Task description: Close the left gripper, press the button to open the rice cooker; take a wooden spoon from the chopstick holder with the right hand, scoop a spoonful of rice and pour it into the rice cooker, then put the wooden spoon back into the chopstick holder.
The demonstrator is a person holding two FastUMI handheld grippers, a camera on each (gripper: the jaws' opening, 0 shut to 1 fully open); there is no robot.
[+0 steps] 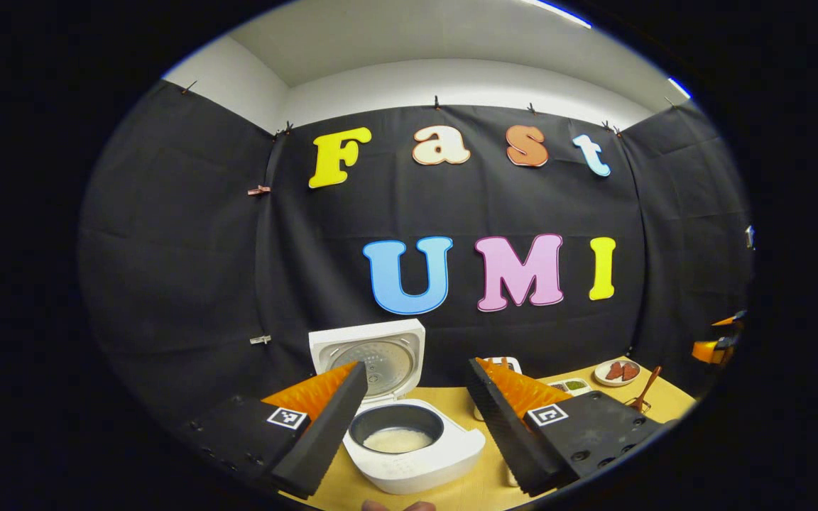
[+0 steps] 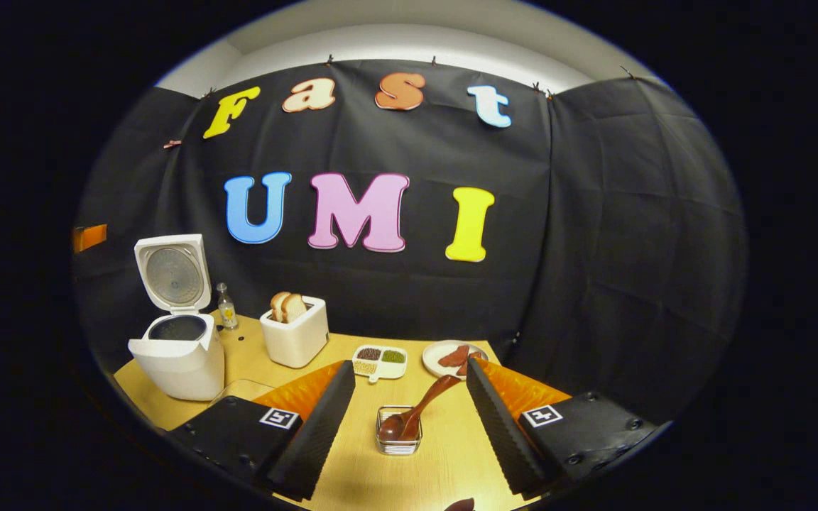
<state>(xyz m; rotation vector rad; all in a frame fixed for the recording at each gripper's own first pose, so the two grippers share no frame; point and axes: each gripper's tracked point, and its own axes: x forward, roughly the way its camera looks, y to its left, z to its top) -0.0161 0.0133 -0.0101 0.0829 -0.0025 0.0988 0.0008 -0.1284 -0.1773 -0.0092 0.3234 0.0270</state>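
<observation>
Right tool (image 2: 409,419) open; wooden spoon (image 2: 420,411) seemingly resting in holder (image 2: 398,440).

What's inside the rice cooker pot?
The rice cooker lid stands open, and a flat white layer of rice lies at the pot's bottom. The near wall hides the front of the bottom.

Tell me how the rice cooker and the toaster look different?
The rice cooker has its lid flipped up, showing a dark inner pot; the toaster has no lid, and bread slices poke out the top. The rice cooker is rounder and bigger; the toaster is a smaller box. Both are white and stand on the wooden table.
</observation>
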